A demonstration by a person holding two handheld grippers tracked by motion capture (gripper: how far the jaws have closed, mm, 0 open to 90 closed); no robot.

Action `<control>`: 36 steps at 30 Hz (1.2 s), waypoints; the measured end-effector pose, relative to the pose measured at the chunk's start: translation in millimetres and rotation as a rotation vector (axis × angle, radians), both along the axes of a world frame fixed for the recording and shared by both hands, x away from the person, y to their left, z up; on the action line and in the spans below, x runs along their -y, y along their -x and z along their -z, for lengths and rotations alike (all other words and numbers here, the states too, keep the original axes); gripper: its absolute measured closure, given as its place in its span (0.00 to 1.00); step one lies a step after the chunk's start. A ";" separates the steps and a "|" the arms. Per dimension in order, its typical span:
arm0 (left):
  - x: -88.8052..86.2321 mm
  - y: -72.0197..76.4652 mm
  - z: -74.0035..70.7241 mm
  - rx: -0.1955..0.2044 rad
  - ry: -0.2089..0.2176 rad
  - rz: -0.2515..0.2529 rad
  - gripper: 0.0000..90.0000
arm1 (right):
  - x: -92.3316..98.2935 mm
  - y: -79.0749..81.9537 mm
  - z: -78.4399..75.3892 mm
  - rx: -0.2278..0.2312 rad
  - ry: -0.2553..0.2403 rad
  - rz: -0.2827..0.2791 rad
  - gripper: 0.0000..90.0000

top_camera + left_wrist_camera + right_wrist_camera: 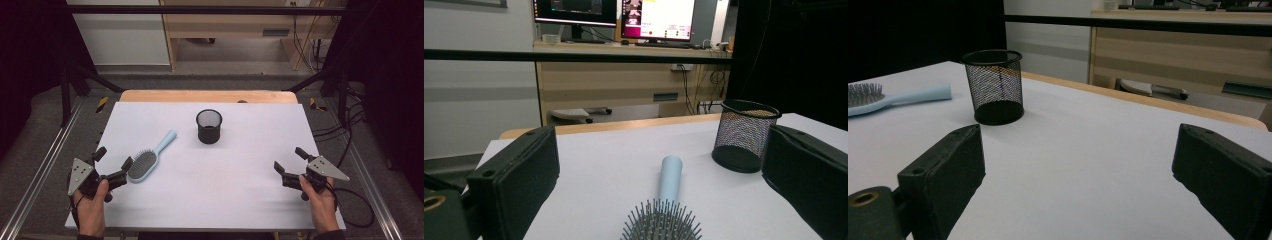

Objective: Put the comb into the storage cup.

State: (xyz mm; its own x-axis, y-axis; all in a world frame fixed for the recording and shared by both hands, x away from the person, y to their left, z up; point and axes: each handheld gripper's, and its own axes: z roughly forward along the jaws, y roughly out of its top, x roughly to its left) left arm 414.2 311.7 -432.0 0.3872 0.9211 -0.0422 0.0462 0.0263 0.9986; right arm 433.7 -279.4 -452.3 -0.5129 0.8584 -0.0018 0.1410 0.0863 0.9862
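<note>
Hairbrush [149, 158] just before the left gripper [113, 160], fingers spread.
Mesh cup [209, 126] stands beyond; right gripper [290, 160] spread, bench [225, 195] bare ahead.

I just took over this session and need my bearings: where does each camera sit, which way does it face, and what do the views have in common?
High view: above the person's side, looking forward and down on the table; both hands show, with the left gripper and right gripper.
Left gripper view: low over the table, looking between its open jaws at the hairbrush.
Right gripper view: low at the table's other side, facing the mesh cup across bare table; open jaws show.
All views share the hairbrush and mesh cup.
</note>
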 end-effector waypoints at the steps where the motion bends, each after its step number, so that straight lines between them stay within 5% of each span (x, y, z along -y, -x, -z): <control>1: 1.0 -0.3 0.2 -0.005 0.001 -0.006 0.02 | 0.1 -0.4 0.5 -0.002 -0.001 0.002 0.08; 10: 10.6 2.8 -1.6 -0.046 0.013 -0.024 0.03 | 0.3 3.4 -0.5 0.001 0.020 -0.001 0.07; 18: 49.5 -9.9 -10.3 -0.087 -0.056 0.002 0.04 | 1.9 0.0 1.1 -0.013 0.001 0.011 0.07; 24: 80.9 -35.4 -14.9 -0.106 -0.093 -0.002 0.06 | 1.7 0.0 0.7 -0.012 -0.002 0.008 0.07; 30: 99.5 -69.8 -11.1 -0.153 -0.090 -0.064 0.08 | 8.1 2.6 1.2 -0.012 -0.016 0.010 0.07; 36: 115.3 -96.0 -5.1 -0.197 -0.143 -0.138 0.14 | 11.5 0.5 0.7 -0.009 -0.027 0.013 0.07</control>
